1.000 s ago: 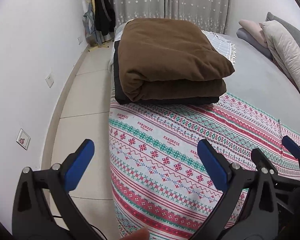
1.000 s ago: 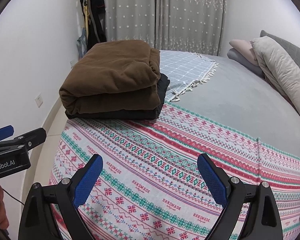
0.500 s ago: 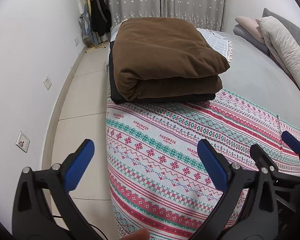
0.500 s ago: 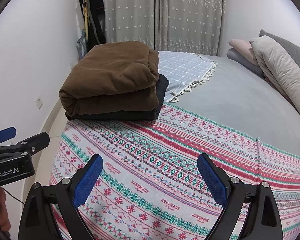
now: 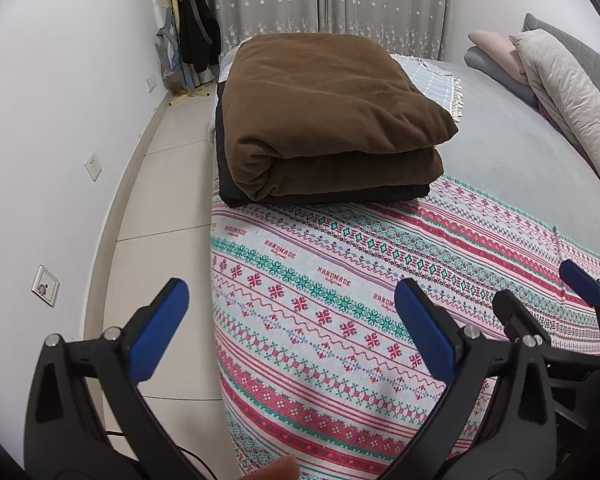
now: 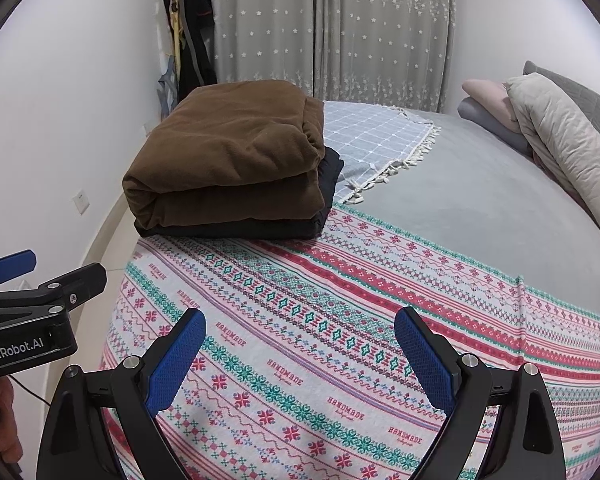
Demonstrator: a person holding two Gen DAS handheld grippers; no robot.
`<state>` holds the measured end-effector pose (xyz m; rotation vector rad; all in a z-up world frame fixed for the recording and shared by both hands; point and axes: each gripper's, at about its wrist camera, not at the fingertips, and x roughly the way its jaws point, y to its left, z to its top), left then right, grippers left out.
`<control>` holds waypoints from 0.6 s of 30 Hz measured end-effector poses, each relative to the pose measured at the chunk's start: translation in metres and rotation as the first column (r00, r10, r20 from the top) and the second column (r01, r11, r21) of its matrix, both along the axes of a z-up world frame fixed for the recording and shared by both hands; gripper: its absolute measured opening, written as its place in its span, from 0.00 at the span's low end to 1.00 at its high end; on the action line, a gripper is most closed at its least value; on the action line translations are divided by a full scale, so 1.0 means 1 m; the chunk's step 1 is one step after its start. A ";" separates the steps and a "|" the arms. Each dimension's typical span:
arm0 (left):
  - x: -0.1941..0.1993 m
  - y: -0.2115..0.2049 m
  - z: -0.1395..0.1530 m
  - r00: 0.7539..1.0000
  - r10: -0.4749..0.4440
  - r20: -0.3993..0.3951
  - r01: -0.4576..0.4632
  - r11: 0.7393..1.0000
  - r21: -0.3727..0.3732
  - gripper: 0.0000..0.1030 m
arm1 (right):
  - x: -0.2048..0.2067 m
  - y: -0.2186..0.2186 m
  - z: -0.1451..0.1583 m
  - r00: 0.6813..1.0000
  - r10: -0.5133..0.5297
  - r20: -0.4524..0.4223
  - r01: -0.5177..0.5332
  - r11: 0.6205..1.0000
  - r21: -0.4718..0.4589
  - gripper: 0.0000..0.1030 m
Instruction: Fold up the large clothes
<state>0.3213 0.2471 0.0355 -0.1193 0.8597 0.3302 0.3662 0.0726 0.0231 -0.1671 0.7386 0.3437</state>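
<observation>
Bedding fills most of both views: a grey bed carries a patterned cloth spread flat directly under and ahead of both grippers, its near edge dropping out of sight below the fingers. Beyond the fingertips, at the far left corner of that cloth, sits a folded brown blanket stacked on a folded black garment, of which only a thin edge shows. Behind the stack a checked grey throw is partly covered by it. Pillows are cut off at the far right.

The left gripper hangs above the cloth's left edge, jaws spread wide and empty; a fingertip of the person barely shows at the bottom. The right gripper, just beside it, is equally wide apart, holding nothing.

Compared with a second ago, the left wrist view has drawn nearer the stack, which now looks larger; the right view has hardly changed.
</observation>
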 end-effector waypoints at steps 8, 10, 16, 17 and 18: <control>0.000 0.000 0.000 1.000 -0.003 -0.001 0.003 1.000 0.001 0.99 | 0.000 0.002 -0.001 1.000 0.002 -0.002 -0.002 1.000 -0.004 0.94; 0.001 0.000 -0.001 1.000 -0.004 -0.002 0.004 1.000 0.002 0.99 | 0.000 0.002 -0.001 1.000 0.003 -0.002 -0.003 1.000 -0.004 0.94; 0.003 0.000 -0.003 1.000 -0.010 -0.009 0.011 1.000 0.002 0.99 | 0.000 0.003 -0.003 1.000 0.008 -0.004 -0.008 1.000 -0.007 0.94; 0.003 0.001 -0.003 1.000 -0.011 -0.009 0.011 1.000 0.002 0.99 | 0.000 0.003 -0.003 1.000 0.010 -0.003 -0.010 1.000 -0.007 0.94; 0.003 0.001 -0.003 1.000 -0.013 -0.009 0.013 1.000 0.001 0.99 | -0.001 0.004 -0.003 1.000 0.009 -0.003 -0.009 1.000 -0.005 0.94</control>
